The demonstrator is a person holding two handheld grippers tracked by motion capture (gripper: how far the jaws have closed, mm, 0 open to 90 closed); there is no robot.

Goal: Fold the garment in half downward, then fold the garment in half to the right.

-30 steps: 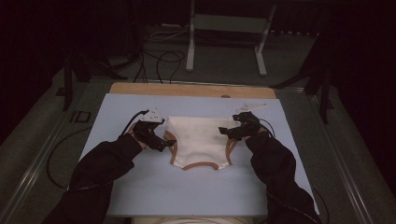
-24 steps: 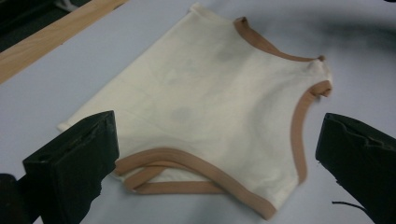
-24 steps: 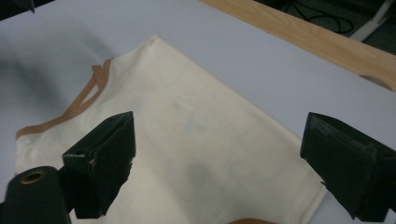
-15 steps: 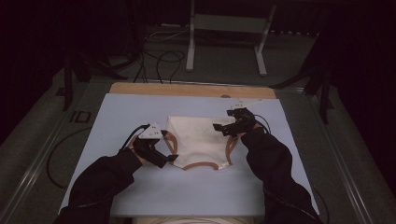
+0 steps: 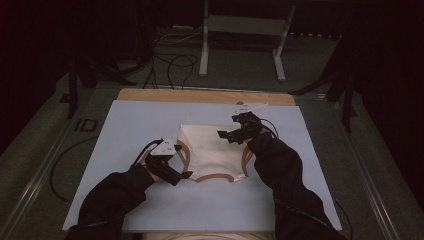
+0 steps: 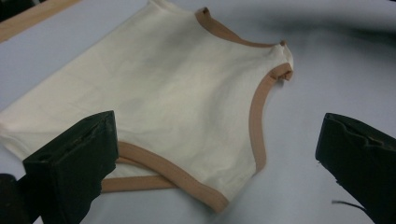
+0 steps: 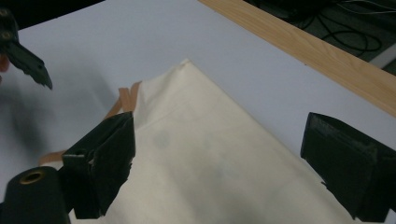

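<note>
A cream garment with tan trim lies flat in the middle of the pale blue board. My left gripper hovers at its near left corner, jaws wide open, nothing between them. In the left gripper view the garment spreads ahead of the left gripper, its tan leg band just beyond the jaws. My right gripper is open over the garment's far right part. In the right gripper view the right gripper straddles the cream cloth, and the left gripper's tip shows at the top left.
A wooden strip runs along the board's far edge. Behind it stand a metal frame's legs and cables on the dark floor. Bare board lies left, right and in front of the garment.
The left gripper has slid toward the person along the garment's left edge to its near corner. The right gripper has shifted left over the garment. The garment has not moved.
</note>
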